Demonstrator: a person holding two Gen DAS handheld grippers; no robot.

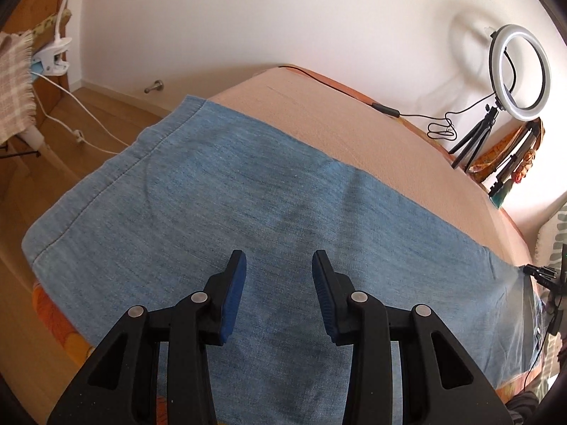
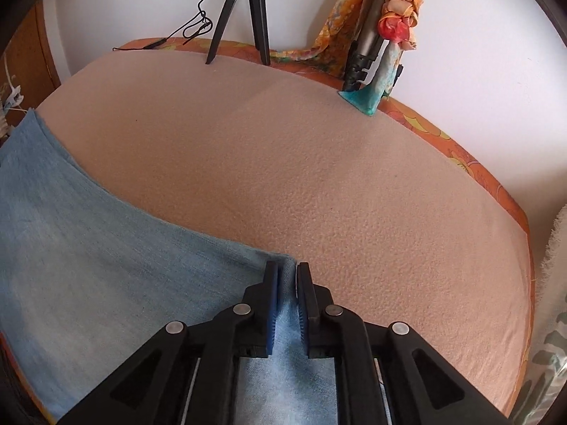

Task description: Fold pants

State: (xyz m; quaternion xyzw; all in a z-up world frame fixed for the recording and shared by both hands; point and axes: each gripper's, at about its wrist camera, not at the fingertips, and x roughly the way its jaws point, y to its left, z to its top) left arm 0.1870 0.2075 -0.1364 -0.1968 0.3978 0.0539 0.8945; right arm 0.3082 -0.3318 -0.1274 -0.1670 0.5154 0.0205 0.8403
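Light blue denim pants point(image 1: 219, 191) lie flat along the near side of a pink padded table point(image 1: 372, 141), with a stitched hem at the far left. My left gripper point(image 1: 279, 265) is open and hovers just above the middle of the denim, holding nothing. My right gripper point(image 2: 287, 272) is shut on the pants point(image 2: 106, 269) at their right end, with a fold of denim pinched between the blue pads. In the left wrist view the right gripper point(image 1: 538, 272) shows at the far right edge, at the cloth's corner.
A ring light on a small tripod point(image 1: 519, 71) stands at the table's far edge, its cable point(image 1: 354, 92) along the rim. A second tripod wrapped in coloured scarves point(image 2: 386, 32) stands beside it. A clip lamp point(image 1: 49, 56) and wooden floor point(image 1: 99, 117) are at left.
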